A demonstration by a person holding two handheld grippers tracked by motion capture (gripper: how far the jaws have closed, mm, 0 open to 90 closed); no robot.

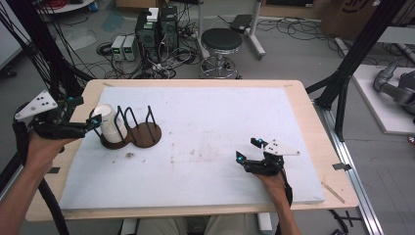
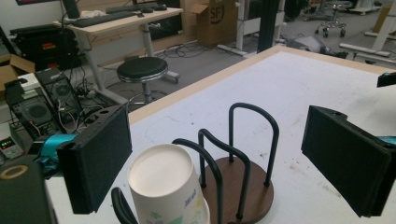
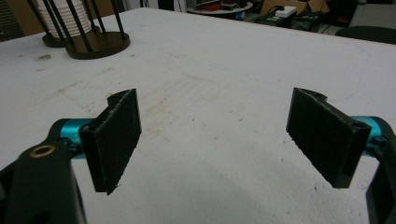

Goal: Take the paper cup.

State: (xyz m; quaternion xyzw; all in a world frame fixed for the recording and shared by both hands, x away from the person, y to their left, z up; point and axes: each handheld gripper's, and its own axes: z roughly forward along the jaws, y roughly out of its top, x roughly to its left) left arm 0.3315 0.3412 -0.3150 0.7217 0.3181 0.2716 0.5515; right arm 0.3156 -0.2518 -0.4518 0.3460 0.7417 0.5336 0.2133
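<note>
A white paper cup stands bottom-up in the left end of a wire rack, which has black loops on a round brown base. My left gripper hovers just left of the cup. It is open, with its pads to either side of the cup and clear of it. My right gripper rests low over the white mat at the front right, open with nothing between its pads. From there the rack and cup lie far off.
The mat covers a wooden table. On the floor beyond the far edge are a black stool, computer boxes and tangled cables. Black frame posts stand off both sides of the table.
</note>
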